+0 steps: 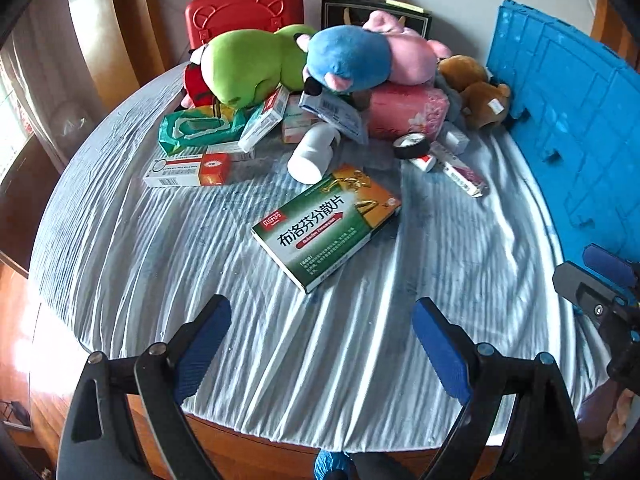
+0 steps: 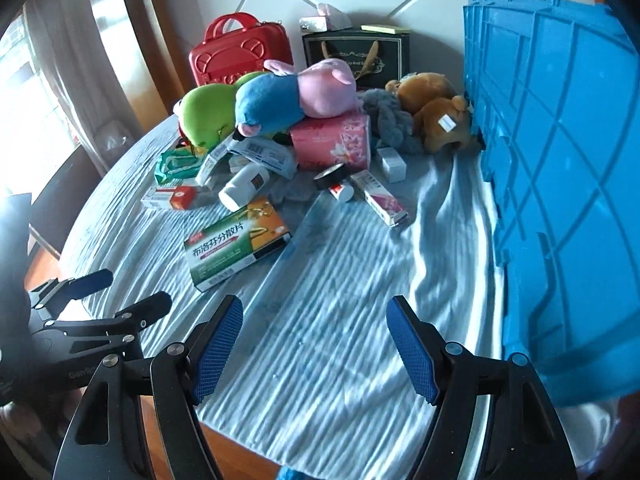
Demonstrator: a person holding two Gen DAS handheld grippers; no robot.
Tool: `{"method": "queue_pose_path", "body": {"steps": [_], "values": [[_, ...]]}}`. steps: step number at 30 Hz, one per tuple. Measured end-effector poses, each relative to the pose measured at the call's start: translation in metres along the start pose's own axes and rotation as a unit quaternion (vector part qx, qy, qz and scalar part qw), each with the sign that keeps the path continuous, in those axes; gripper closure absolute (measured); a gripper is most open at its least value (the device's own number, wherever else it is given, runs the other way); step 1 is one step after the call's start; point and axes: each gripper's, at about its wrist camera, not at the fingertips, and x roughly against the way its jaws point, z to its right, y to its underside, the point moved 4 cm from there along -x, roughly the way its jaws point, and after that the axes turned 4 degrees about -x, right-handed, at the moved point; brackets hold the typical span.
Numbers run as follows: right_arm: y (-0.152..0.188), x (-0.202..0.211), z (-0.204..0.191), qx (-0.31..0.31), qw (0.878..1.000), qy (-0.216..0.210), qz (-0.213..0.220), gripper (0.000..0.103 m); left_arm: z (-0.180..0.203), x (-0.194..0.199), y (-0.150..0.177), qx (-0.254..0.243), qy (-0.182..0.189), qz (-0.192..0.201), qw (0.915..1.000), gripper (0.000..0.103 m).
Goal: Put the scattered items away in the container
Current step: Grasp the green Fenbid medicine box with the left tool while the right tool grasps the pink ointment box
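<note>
Lying flat on the wrinkled pale-blue cloth (image 1: 160,248) of a round table near the blue crate (image 2: 560,160), the green-and-orange medicine box (image 1: 326,226) sits ahead of the left gripper (image 1: 322,344) and right gripper (image 2: 316,344), both spread wide, empty.

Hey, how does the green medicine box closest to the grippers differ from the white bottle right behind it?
The green medicine box is flat and rectangular with printed green and orange faces; the white bottle is round and mostly plain white. The box lies face up by itself on the cloth, while the bottle lies tipped on its side against the heap of cartons. In both views the box looks broader than the bottle. Both rest on the striped cloth, untouched by either gripper.
</note>
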Motion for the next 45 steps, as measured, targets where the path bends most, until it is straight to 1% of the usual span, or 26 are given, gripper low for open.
{"method": "queue_pose_path", "body": {"steps": [5,7,13,14,16,19,20,22,25,30,33,34,37,38,41,42,44,45], "values": [[-0.011,-0.048,0.012,0.006,0.999,0.005,-0.031,0.028,-0.004,-0.04,-0.015,0.005,-0.008,-0.017,0.9998,0.01],[-0.012,-0.061,0.016,0.007,0.999,0.005,-0.042,0.028,-0.002,-0.053,-0.019,0.0,-0.006,-0.024,0.9997,0.01],[-0.025,-0.092,0.032,0.001,0.998,0.02,-0.052,0.028,0.004,-0.091,-0.031,-0.052,-0.012,-0.041,0.9977,0.01],[-0.028,-0.095,0.035,-0.001,0.998,0.024,-0.051,0.027,0.004,-0.096,-0.033,-0.062,-0.013,-0.043,0.9971,0.01],[-0.036,-0.104,0.044,-0.009,0.998,0.033,-0.048,0.021,0.004,-0.108,-0.038,-0.079,-0.011,-0.05,0.9956,0.01],[-0.046,-0.117,0.054,-0.015,0.998,0.046,-0.049,0.021,0.005,-0.125,-0.042,-0.099,-0.003,-0.065,0.993,0.01],[-0.05,-0.122,0.056,-0.016,0.997,0.049,-0.049,0.021,0.005,-0.129,-0.043,-0.104,-0.002,-0.068,0.9922,0.009],[-0.056,-0.131,0.058,-0.013,0.997,0.054,-0.05,0.02,0.006,-0.137,-0.044,-0.118,-0.013,-0.066,0.9908,0.0],[-0.066,-0.147,0.06,-0.005,0.997,0.06,-0.05,0.018,0.007,-0.143,-0.051,-0.129,-0.021,-0.056,0.9899,0.0],[-0.082,-0.173,0.066,0.003,0.995,0.083,-0.05,0.017,0.001,-0.155,-0.071,-0.122,-0.014,-0.055,0.9909,0.0],[-0.092,-0.186,0.072,0.005,0.995,0.09,-0.048,0.017,-0.003,-0.161,-0.081,-0.123,-0.016,-0.051,0.991,0.0],[-0.094,-0.19,0.073,0.008,0.994,0.093,-0.048,0.017,-0.004,-0.165,-0.084,-0.119,-0.009,-0.053,0.9914,0.0],[-0.098,-0.202,0.074,0.013,0.994,0.093,-0.053,0.017,-0.012,-0.177,-0.093,-0.081,0.037,-0.07,0.9936,0.0],[-0.098,-0.205,0.075,0.013,0.994,0.093,-0.055,0.017,-0.014,-0.18,-0.095,-0.07,0.046,-0.073,0.9938,0.0],[-0.097,-0.209,0.076,0.01,0.994,0.09,-0.054,0.017,-0.012,-0.18,-0.097,-0.072,0.041,-0.064,0.9945,0.0],[-0.097,-0.208,0.076,0.009,0.994,0.091,-0.055,0.019,-0.012,-0.179,-0.096,-0.069,0.04,-0.063,0.9948,0.0],[-0.097,-0.205,0.073,0.012,0.994,0.089,-0.054,0.034,-0.01,-0.175,-0.093,-0.065,0.037,-0.06,0.9954,0.003],[-0.096,-0.202,0.07,0.014,0.994,0.089,-0.055,0.05,-0.008,-0.173,-0.09,-0.062,0.036,-0.06,0.9956,0.003]]}}
